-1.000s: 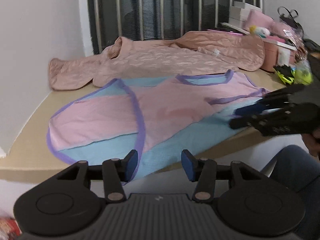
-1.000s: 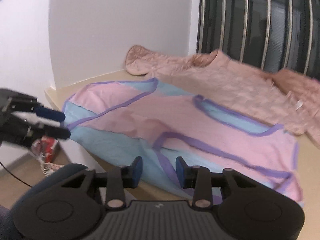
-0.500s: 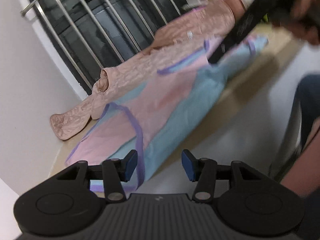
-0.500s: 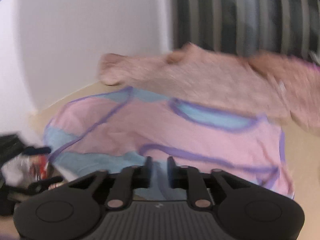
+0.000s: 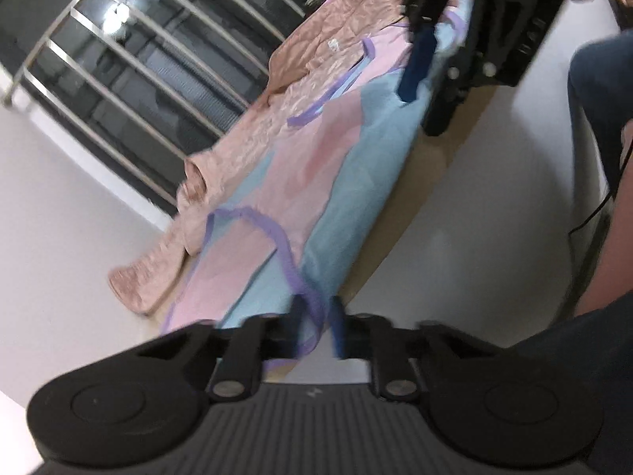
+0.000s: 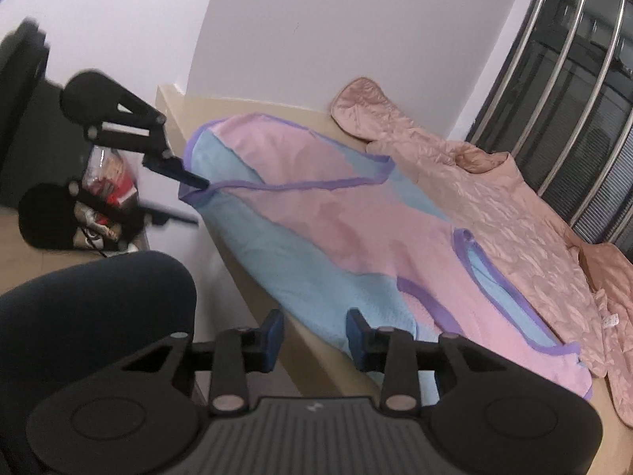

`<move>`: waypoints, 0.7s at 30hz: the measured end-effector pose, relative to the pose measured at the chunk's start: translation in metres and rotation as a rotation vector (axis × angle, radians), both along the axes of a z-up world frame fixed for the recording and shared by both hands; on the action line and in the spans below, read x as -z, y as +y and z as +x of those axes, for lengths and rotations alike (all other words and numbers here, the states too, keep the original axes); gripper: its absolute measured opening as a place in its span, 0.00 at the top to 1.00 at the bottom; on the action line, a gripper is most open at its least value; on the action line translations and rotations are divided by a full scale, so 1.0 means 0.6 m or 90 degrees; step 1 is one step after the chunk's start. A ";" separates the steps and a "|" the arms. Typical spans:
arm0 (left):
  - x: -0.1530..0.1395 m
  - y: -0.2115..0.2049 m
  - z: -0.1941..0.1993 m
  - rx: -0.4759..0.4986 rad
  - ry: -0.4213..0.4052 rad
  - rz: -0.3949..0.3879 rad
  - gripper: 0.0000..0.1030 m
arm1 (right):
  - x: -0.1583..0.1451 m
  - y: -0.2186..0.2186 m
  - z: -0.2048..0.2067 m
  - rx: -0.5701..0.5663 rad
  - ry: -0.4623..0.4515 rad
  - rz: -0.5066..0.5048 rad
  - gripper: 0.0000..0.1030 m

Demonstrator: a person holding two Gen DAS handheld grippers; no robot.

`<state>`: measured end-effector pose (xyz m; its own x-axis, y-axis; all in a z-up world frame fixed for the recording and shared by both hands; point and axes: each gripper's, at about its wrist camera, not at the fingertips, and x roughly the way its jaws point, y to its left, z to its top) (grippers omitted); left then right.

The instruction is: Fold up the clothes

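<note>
The top [image 6: 348,213], pink and light blue with purple trim, lies spread flat on the beige table [image 6: 316,360], with its blue hem along the near table edge. In the left wrist view the same top [image 5: 300,182] runs away from the camera, and its nearest corner, edged in purple, hangs off the table [image 5: 419,174] edge.

The left gripper [image 5: 316,326] has just been closing, and that purple-trimmed corner of the top sits between its blue pads; the view is blurred, but the jaws look pinched on the cloth. From the right wrist view the left gripper [image 6: 190,182] shows at the far corner of the top, with one blue finger laid on the purple edge and the cloth bunched there.

The right gripper [image 6: 314,334] has its jaws apart. They have just been closing a little, and nothing is pressed between them: the blue hem and the table edge lie beyond the gap. In the left wrist view the right gripper [image 5: 431,79] hangs over the far end of the top, jaws apart.

Behind the top, a quilted pink jacket [image 6: 494,198] lies along the window bars [image 6: 569,91], touching the top's far edge. A person's knee [image 6: 91,316] in dark cloth is just beside the table.
</note>
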<state>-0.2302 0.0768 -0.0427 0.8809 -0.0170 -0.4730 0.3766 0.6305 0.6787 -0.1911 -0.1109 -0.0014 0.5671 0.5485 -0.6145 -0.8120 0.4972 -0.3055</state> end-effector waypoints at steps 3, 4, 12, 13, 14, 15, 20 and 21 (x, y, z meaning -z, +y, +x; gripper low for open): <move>-0.032 0.020 -0.001 -0.007 0.012 -0.058 0.91 | -0.009 -0.005 0.010 -0.004 0.041 0.033 0.92; -0.044 0.028 0.001 -0.014 0.007 -0.082 0.92 | -0.012 -0.008 0.014 -0.003 0.053 0.046 0.94; -0.134 0.073 0.067 -0.035 -0.019 -0.229 0.94 | -0.052 -0.033 0.068 0.044 0.104 0.156 0.98; -0.144 0.074 0.091 -0.031 -0.021 -0.241 0.93 | -0.059 -0.031 0.081 0.048 0.102 0.163 0.98; -0.150 0.076 0.115 -0.035 -0.026 -0.258 0.91 | -0.064 -0.027 0.094 0.055 0.099 0.168 0.98; -0.151 0.078 0.142 -0.054 -0.039 -0.277 0.87 | -0.067 -0.022 0.113 0.069 0.094 0.173 0.98; -0.149 0.096 0.245 -0.230 -0.037 -0.320 0.58 | -0.072 0.004 0.207 0.187 0.062 0.141 0.94; -0.155 0.111 0.235 -0.229 -0.033 -0.358 0.52 | -0.078 0.001 0.205 0.194 0.046 0.136 0.92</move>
